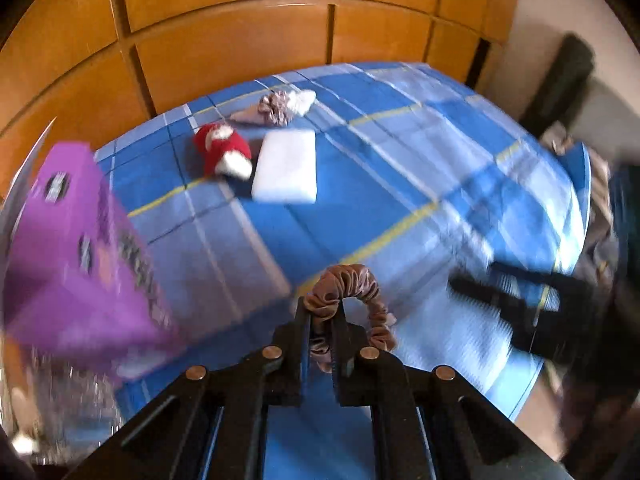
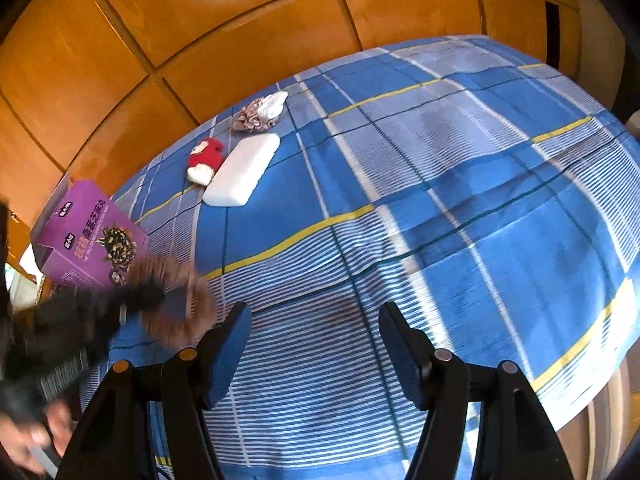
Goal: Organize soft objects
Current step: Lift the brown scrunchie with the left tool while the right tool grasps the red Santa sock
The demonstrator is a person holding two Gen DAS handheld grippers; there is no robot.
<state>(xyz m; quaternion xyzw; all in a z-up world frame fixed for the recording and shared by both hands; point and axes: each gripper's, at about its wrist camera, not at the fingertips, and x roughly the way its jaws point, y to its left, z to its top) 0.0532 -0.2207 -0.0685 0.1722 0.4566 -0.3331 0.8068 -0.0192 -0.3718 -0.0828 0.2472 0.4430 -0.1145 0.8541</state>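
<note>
left wrist: ruffled brown satin scrunchie (image 1: 352, 284), pinched.

Glossy orange-brown wooden panelling (image 2: 248, 36) rises directly behind the table's blue plaid cloth (image 2: 480, 208). Light glare sits high on the panelling. A pale wall (image 1: 560, 8) adjoins the panelling's right end.
</note>
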